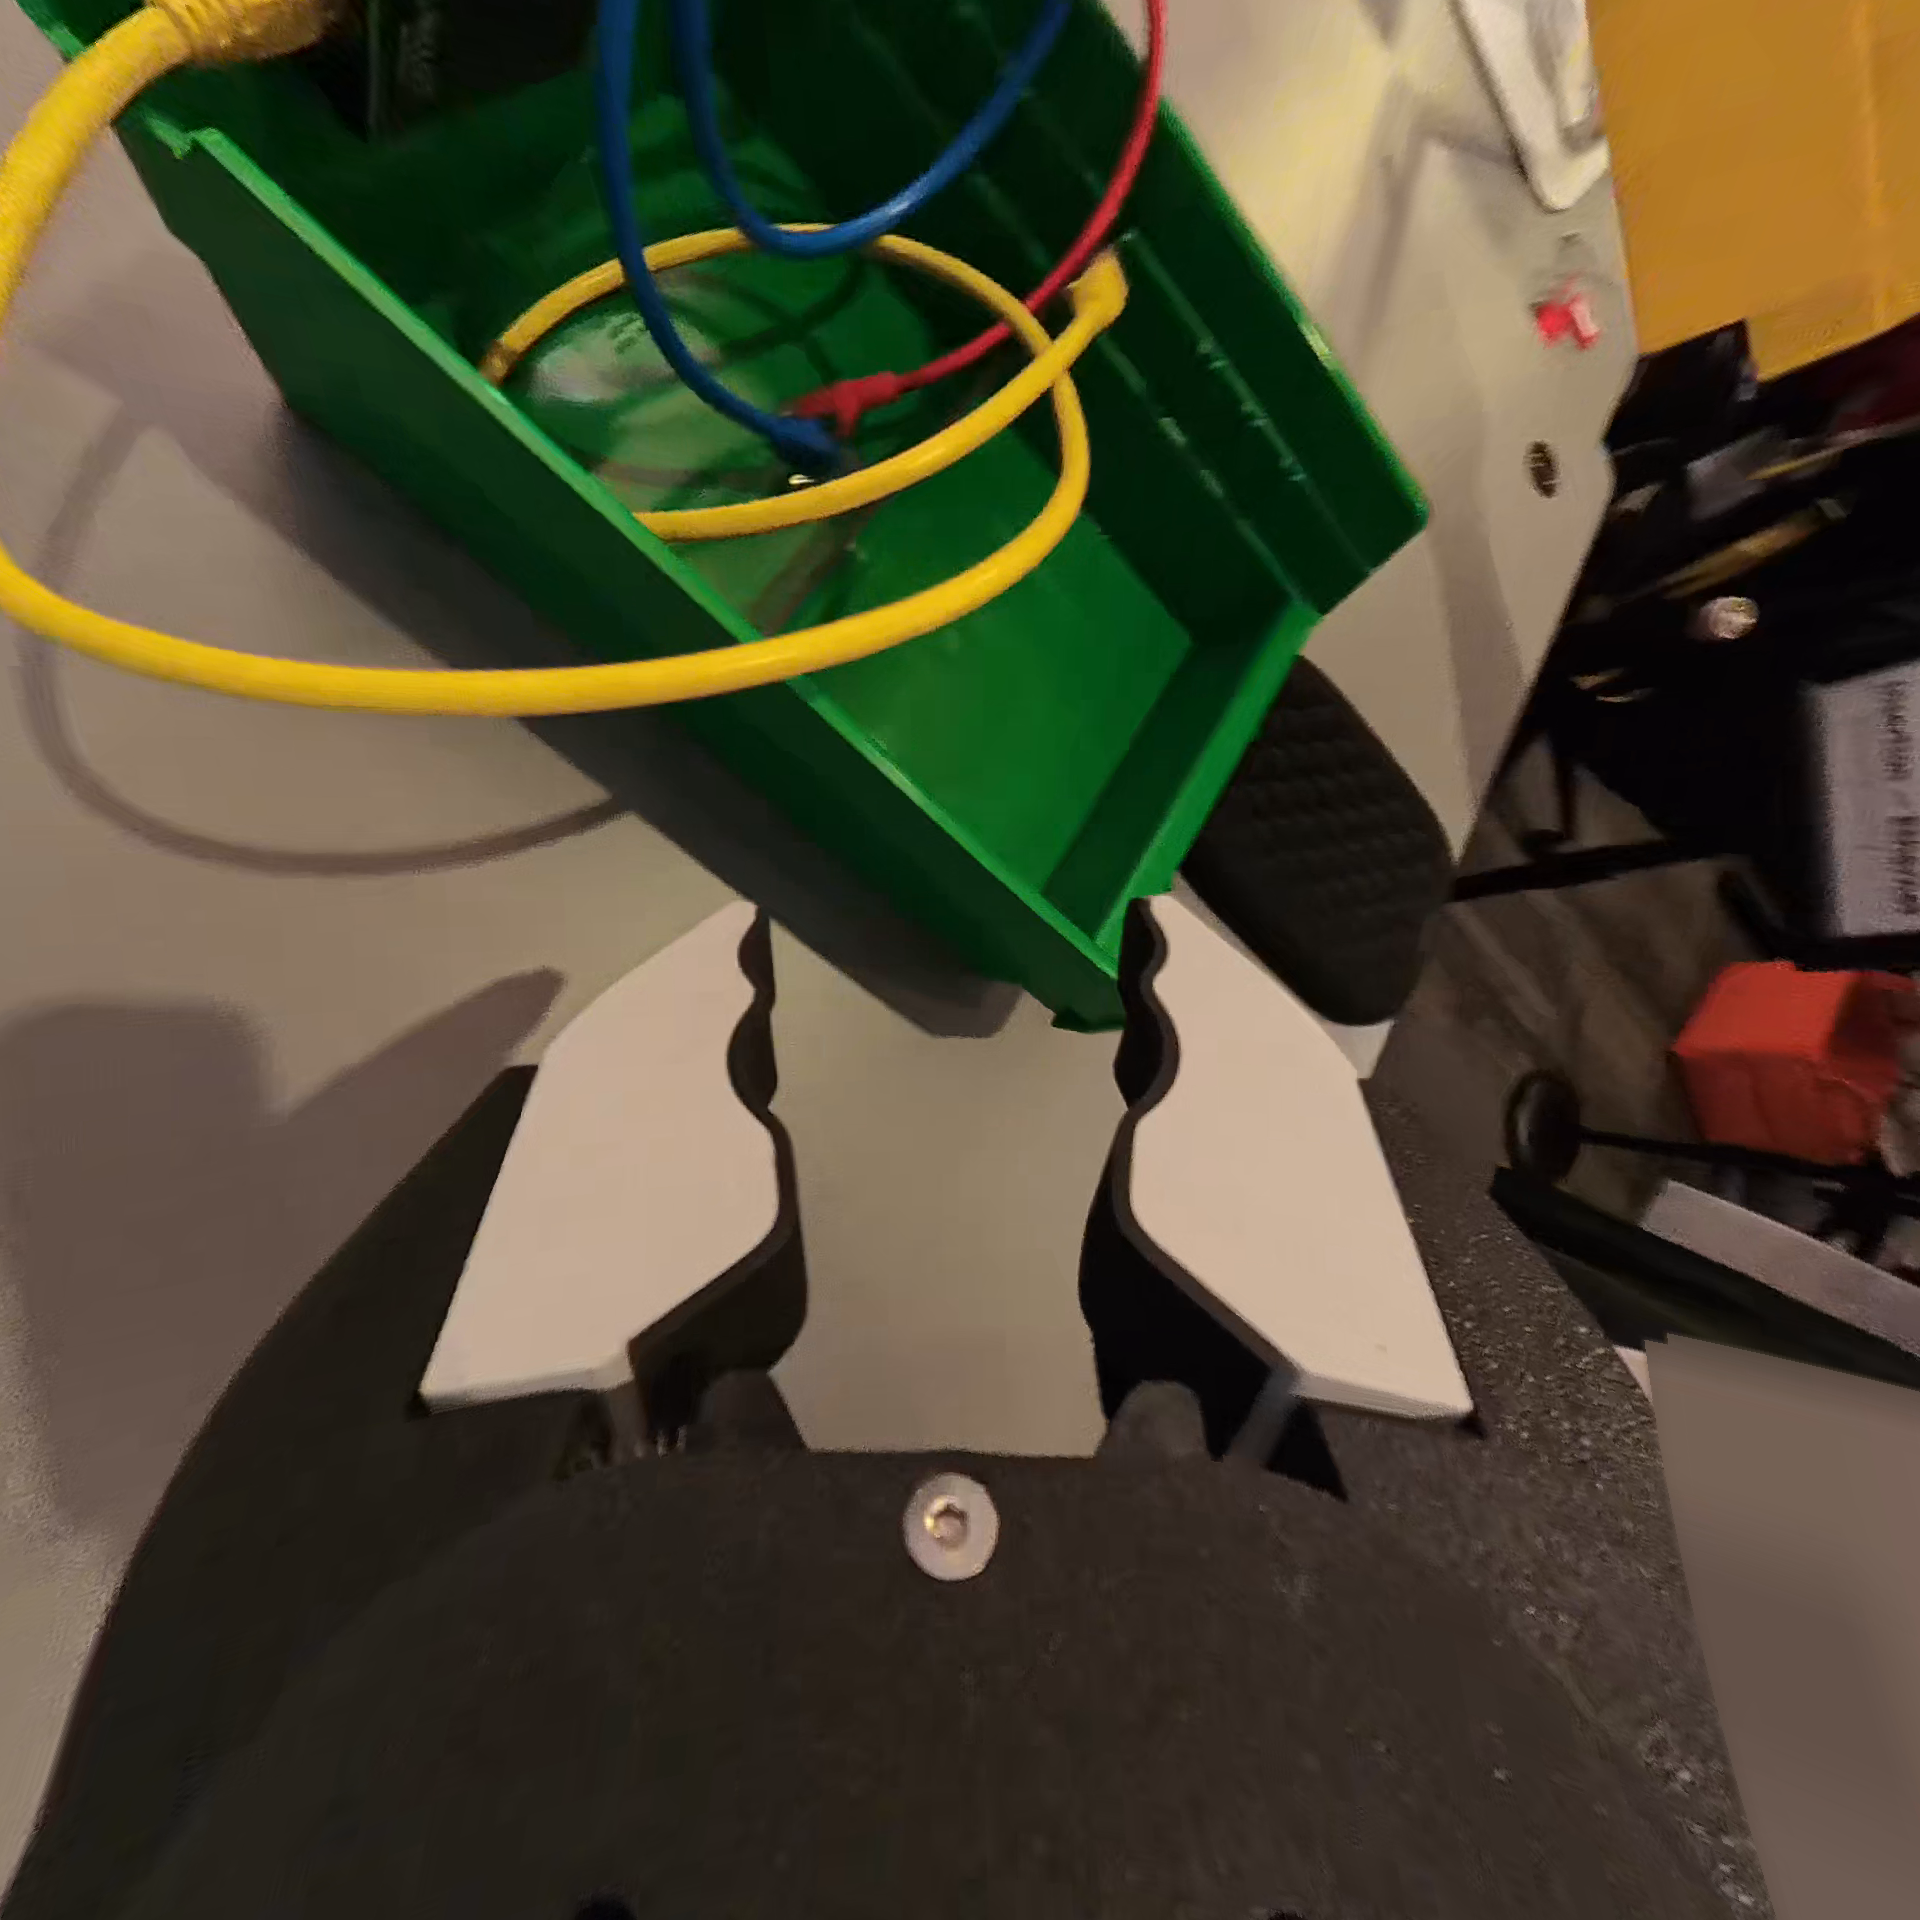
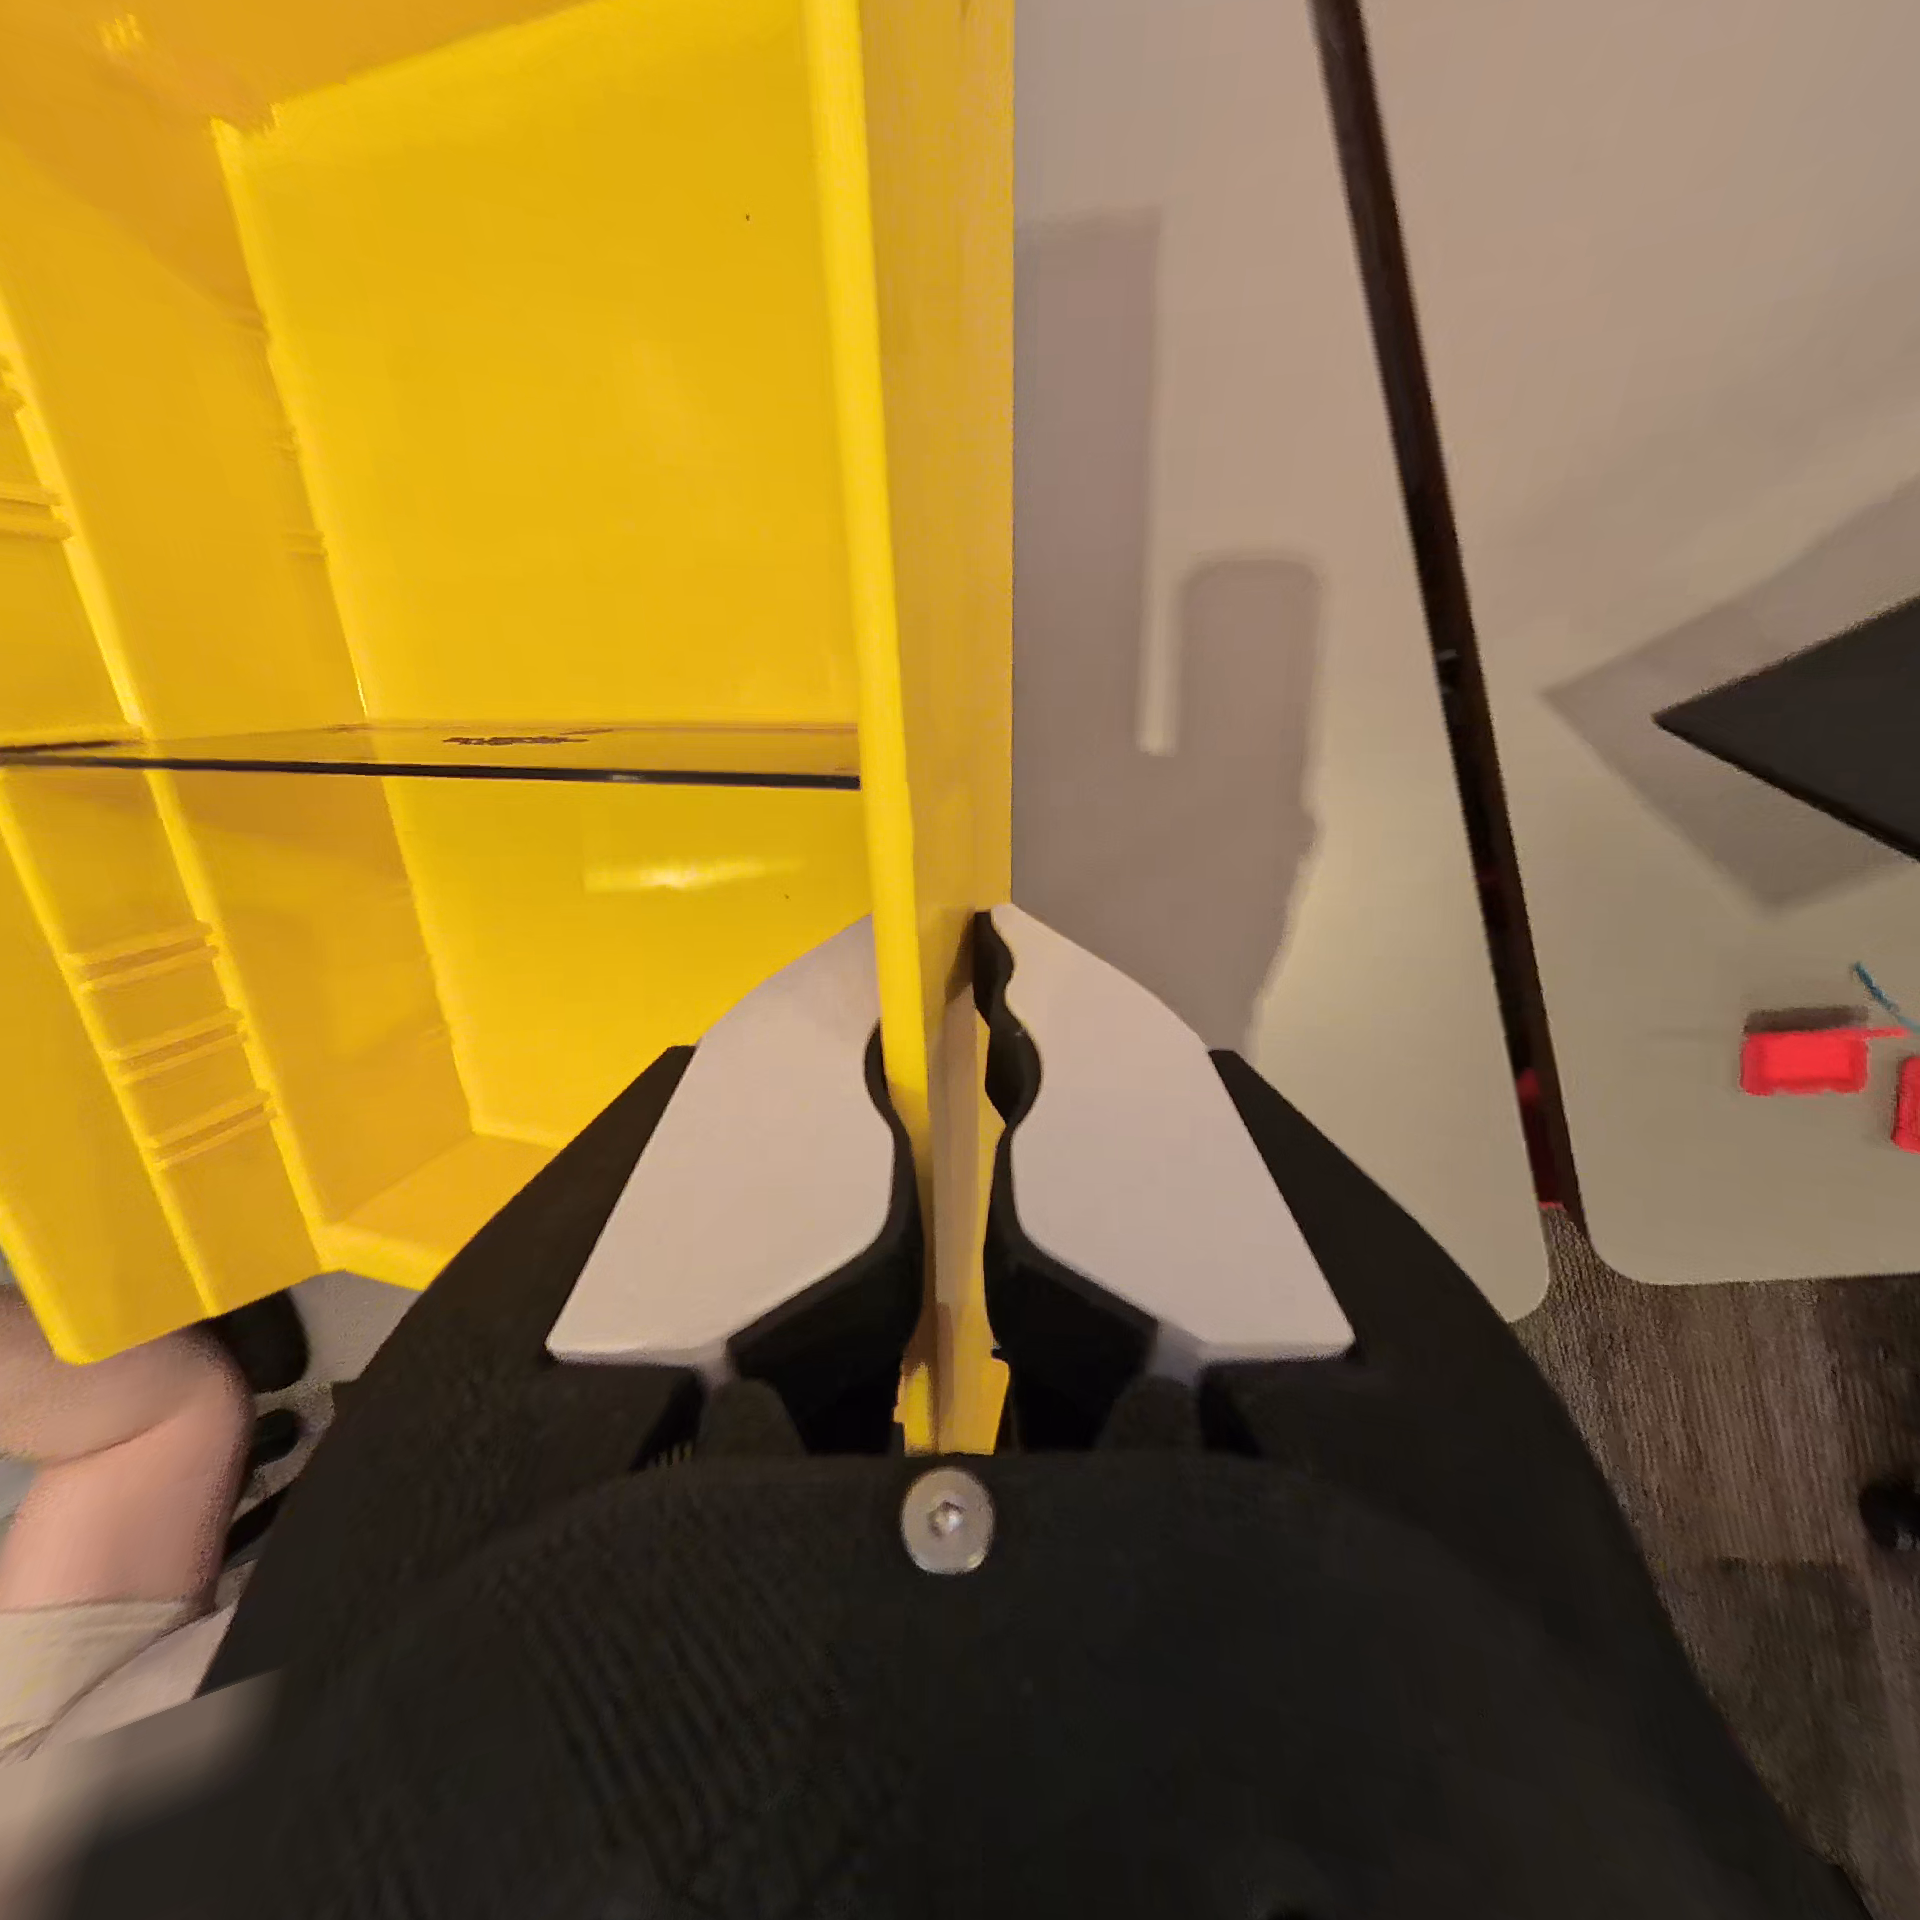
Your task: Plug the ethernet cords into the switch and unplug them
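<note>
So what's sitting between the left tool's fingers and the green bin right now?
Nothing: in the left wrist view, only bare white table shows between the open left tool and the green bin, whose near corner almost meets the right fingertip.

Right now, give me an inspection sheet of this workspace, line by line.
Surface: white table, mostly bare.
Job's things: green bin holding yellow cord, blue cord, red cord; switch not identifiable.
Clutter: yellow bin; small red pieces.
Grippers: left gripper open at the green bin's corner; right gripper clamped on the yellow bin's wall.
Cables: yellow cord loops out over the table.
Surroundings: carpet; dark equipment beyond the table edge.
</note>
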The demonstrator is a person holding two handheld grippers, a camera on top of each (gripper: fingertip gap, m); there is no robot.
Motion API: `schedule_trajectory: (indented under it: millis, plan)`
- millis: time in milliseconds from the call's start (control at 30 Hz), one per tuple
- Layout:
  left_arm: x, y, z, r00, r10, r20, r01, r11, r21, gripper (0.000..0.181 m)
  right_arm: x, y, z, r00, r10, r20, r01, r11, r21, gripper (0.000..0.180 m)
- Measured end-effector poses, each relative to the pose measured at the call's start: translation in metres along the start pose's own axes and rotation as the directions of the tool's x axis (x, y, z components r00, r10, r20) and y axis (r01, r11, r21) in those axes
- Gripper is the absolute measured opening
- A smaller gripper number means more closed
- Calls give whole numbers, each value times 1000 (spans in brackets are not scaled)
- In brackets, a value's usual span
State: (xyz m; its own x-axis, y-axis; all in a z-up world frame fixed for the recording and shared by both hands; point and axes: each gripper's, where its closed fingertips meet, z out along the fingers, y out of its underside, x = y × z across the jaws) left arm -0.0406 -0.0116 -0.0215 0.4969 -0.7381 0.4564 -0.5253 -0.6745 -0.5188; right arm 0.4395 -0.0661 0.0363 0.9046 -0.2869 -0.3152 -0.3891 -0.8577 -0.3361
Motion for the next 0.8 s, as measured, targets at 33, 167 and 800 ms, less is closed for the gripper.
schedule_trajectory:
  millis: [33,167,800]
  plan:
    - [-2,1,5,1000,2,29,-2,1000,-11,64,13,6,11,1000,17,-7,-17,1000,-16,8]
    - [-24,4,31,980,0,198,13,998,-66,66,40,27,57,999,38,0,-38,994,-98,9]
    - [-37,15,53,991,-61,118,83,978,-190,16,-25,30,148,983,-178,45,184,952,-246,10]
